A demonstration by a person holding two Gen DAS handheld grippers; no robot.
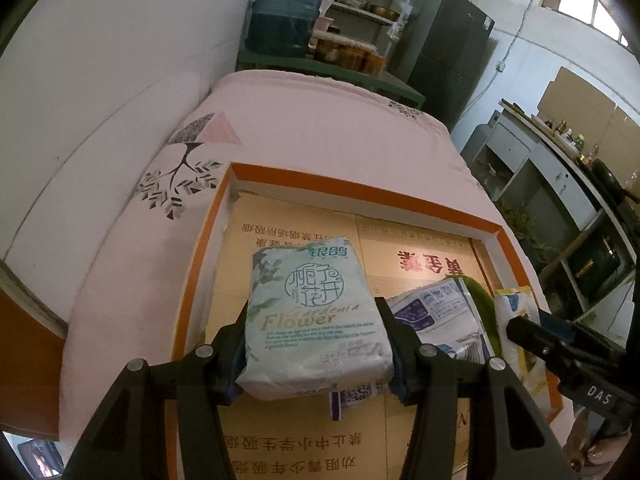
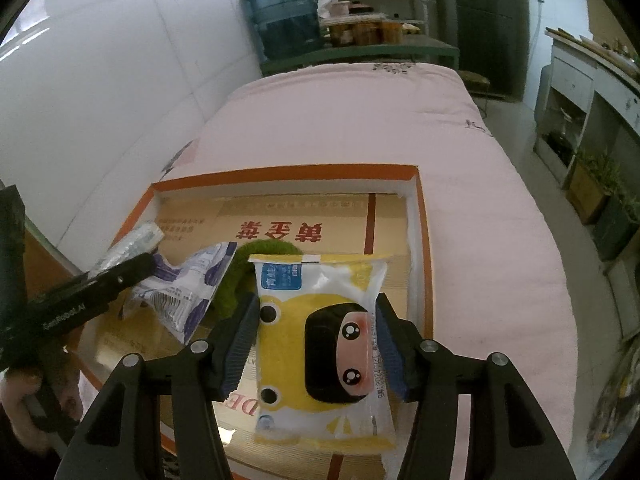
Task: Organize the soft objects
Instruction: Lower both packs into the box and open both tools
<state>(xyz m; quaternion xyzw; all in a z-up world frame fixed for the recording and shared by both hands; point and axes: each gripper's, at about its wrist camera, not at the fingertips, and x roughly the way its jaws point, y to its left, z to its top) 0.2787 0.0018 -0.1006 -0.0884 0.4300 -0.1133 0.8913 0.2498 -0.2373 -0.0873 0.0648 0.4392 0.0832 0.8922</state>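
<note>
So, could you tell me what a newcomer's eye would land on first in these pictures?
Probably the two packets in the jaws: the left gripper clasps a pale green tissue pack, and the right gripper flanks a yellow cartoon-face packet. Both are over an orange-rimmed box lined with cardboard, which sits on a pink quilt. Between the two packets lie a purple-and-white pouch and something fuzzy and green.

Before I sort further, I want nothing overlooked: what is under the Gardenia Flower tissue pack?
A small purple-and-white packet peeks from beneath the Gardenia Flower tissue pack, over the cardboard lining the orange box. Most of the packet is covered.
</note>
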